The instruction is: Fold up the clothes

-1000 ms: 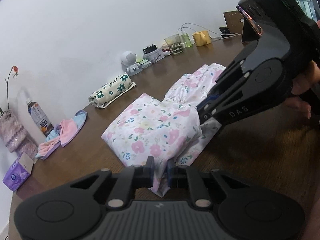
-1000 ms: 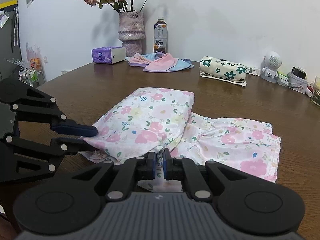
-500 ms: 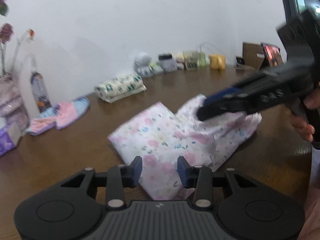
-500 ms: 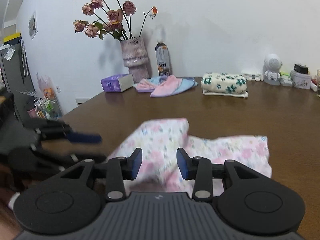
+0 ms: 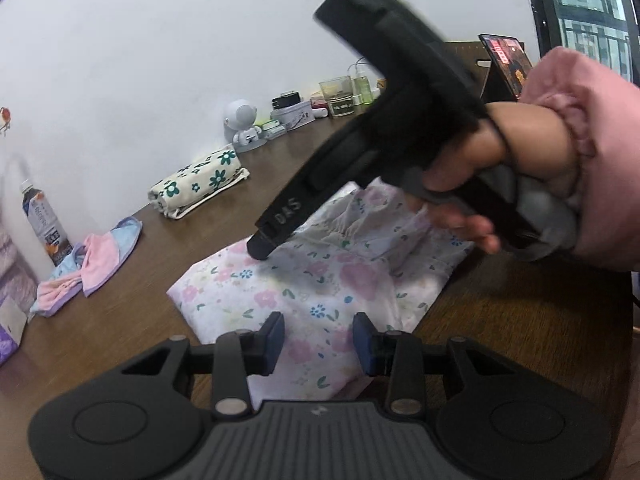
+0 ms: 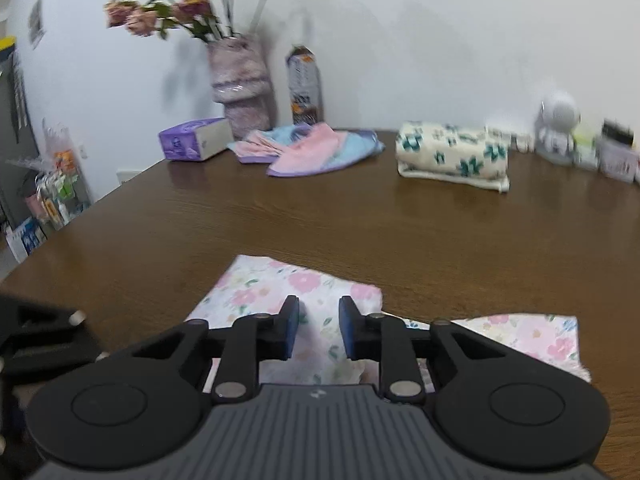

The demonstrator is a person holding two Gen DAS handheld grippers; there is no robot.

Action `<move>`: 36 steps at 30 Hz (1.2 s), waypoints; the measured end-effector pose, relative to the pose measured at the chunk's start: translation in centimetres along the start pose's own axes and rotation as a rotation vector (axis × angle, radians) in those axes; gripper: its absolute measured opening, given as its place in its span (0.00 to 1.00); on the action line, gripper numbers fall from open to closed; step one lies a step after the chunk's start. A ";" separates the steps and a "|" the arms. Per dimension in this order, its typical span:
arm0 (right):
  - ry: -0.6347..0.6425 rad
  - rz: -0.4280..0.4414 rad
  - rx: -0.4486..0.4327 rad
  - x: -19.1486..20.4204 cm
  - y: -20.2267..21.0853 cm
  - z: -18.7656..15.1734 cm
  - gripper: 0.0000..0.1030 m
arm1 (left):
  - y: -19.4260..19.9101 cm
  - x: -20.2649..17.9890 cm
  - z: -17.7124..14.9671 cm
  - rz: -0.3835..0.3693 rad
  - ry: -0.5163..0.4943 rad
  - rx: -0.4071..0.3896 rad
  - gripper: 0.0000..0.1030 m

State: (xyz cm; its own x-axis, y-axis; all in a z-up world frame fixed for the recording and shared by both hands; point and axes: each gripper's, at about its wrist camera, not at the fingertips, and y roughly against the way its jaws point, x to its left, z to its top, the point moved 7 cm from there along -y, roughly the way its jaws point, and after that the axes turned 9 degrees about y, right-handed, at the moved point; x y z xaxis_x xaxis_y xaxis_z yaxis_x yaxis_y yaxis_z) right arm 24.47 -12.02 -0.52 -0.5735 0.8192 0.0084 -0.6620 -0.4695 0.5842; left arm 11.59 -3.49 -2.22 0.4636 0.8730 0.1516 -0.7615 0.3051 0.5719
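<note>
Brown wooden table (image 6: 360, 232) against a white wall, clutter lined up along the far edge. Floral garment (image 5: 320, 280), white with pink flowers, lying partly folded near the front edge, one folded block plus a looser flap (image 6: 532, 336) spread out to its right.

Left gripper (image 5: 318, 344) hovering just above the near edge of the cloth, pads apart, nothing pinched. Right gripper (image 6: 319, 330) also over the cloth, jaws closing but with a clear gap between the pads, cloth lying below them rather than clamped. Held by a hand (image 5: 496, 168) coming out of a pink sleeve (image 5: 592, 168).

Writing-wise: "DAS" stamped on the right tool's black finger (image 5: 286, 216) (only bit actually readable). Drink bottle (image 5: 42, 220) with a label, print too small to make out. Purple tissue box (image 6: 196, 144), label blurred. Phone screen (image 5: 508, 60) lit red at the far right, text unreadable.

Also back there: vase of dried roses (image 6: 240, 84), pink and blue cloth (image 6: 312, 152), cream roll with green flowers (image 6: 452, 156), little white robot figure (image 5: 242, 128).
</note>
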 end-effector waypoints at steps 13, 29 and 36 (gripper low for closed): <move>0.035 0.070 -0.005 1.9 4.2 -2.6 0.22 | 0.7 5.2 0.1 0.018 0.177 0.002 0.33; -0.018 0.014 0.041 0.0 2.9 -4.3 0.19 | 1.0 11.0 -1.9 -0.052 0.679 0.037 0.47; -0.039 0.025 0.037 -0.8 3.1 -5.0 0.18 | -0.4 12.0 -3.4 -0.192 0.975 0.090 0.40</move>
State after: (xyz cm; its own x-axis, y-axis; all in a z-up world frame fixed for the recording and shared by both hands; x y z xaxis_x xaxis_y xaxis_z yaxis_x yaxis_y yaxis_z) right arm 20.43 -15.78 -2.74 -0.5701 0.8198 0.0542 -0.6292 -0.4781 0.6128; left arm 15.90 8.19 -3.33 -0.0302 0.7551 -0.6549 -0.6566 0.4790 0.5826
